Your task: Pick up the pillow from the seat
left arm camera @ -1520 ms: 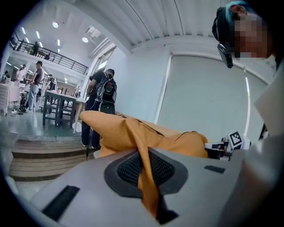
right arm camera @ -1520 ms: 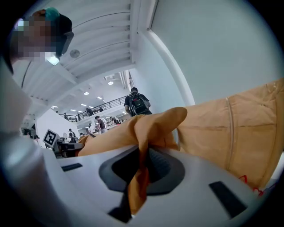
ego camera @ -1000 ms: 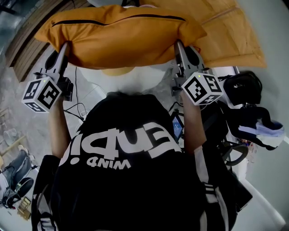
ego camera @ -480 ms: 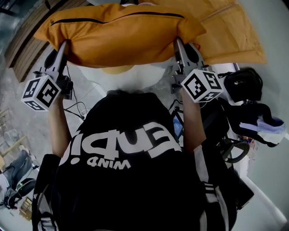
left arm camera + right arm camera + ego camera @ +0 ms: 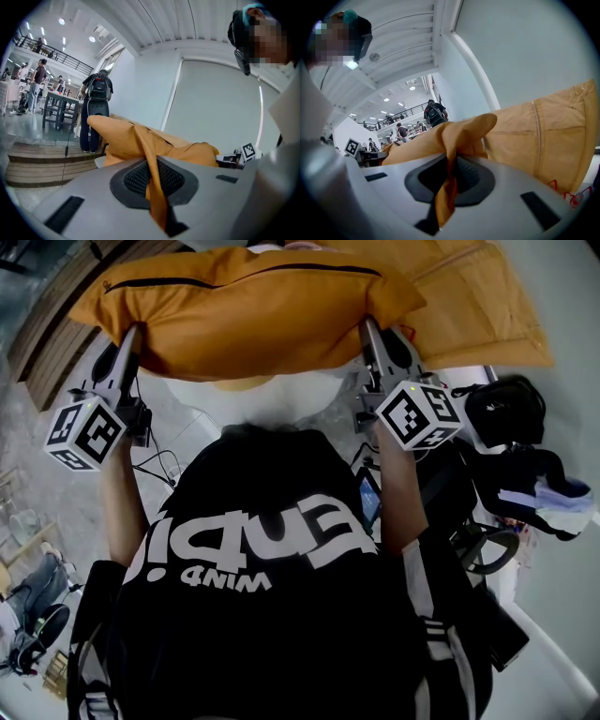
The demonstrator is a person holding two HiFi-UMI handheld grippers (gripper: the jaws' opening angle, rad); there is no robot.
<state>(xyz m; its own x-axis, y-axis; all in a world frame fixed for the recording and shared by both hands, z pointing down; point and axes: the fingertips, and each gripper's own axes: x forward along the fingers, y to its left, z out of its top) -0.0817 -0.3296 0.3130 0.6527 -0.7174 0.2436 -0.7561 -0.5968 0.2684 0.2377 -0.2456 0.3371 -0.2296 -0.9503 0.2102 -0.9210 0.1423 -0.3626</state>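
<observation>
The big orange pillow (image 5: 253, 310) hangs across in front of me, soft, light and floppy by my guess, so my left gripper (image 5: 131, 334) and right gripper (image 5: 368, 329) each clamp a fold of its cover at the near corners.

Orange matt cloth pillow (image 5: 253, 310) softly creased, smooth matt grey plastic left gripper (image 5: 131, 334) and right gripper (image 5: 367, 329), black finely ribbed pads (image 5: 133, 178), black cloth shirt (image 5: 281, 615), brown wood-slat steps (image 5: 37, 161)
</observation>
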